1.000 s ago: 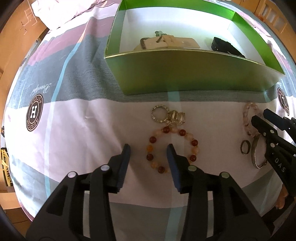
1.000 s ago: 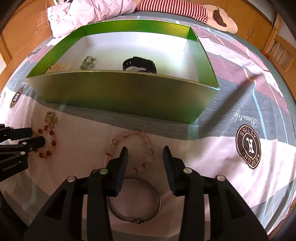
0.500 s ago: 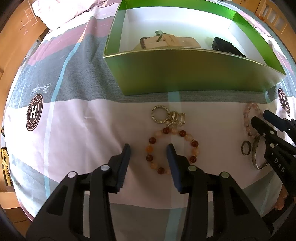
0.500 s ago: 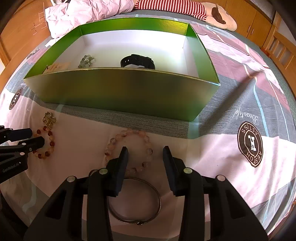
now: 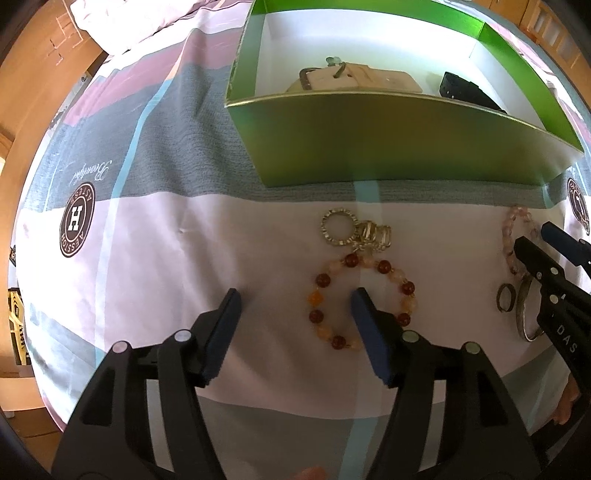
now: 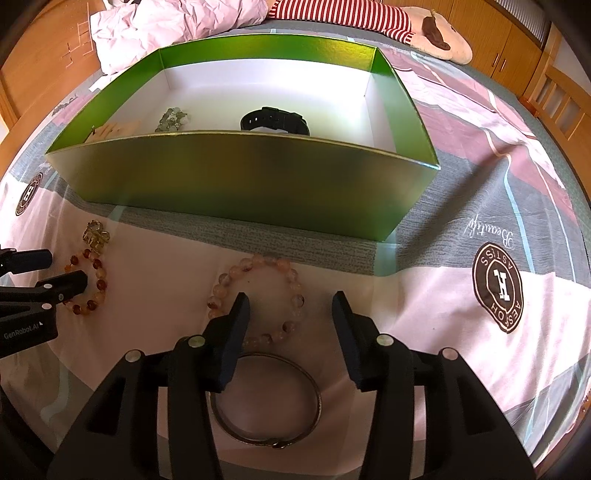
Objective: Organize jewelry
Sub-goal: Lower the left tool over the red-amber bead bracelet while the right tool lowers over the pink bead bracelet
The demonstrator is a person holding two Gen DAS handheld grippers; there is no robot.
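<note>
An amber-and-red bead bracelet [image 5: 323, 281] with a gold charm ring [image 5: 338, 227] lies on the bedsheet in front of the green box [image 5: 369, 140]. My left gripper [image 5: 295, 306] hovers over it, jaws opening. The bracelet's left half shows between the fingers, untouched. In the right wrist view my right gripper [image 6: 290, 314] hangs over a pale pink bead bracelet [image 6: 225, 280], jaws opening and pads clear of the beads. A metal bangle [image 6: 317, 402] lies just below it. The box holds a black watch [image 6: 275, 122] and a green bead piece [image 6: 171, 118].
A small dark ring [image 5: 506, 298] lies beside the bangle [image 5: 526, 321]. A beige card [image 5: 354, 79] with jewelry rests in the box. Crumpled bedding [image 6: 166, 26] and a striped plush [image 6: 351, 16] lie behind the box. The sheet's front edge drops off just below the grippers.
Both grippers' jaws have spread wider, the left one by far the most. Neither hand has shifted noticeably, and the jewelry lies where it was.
</note>
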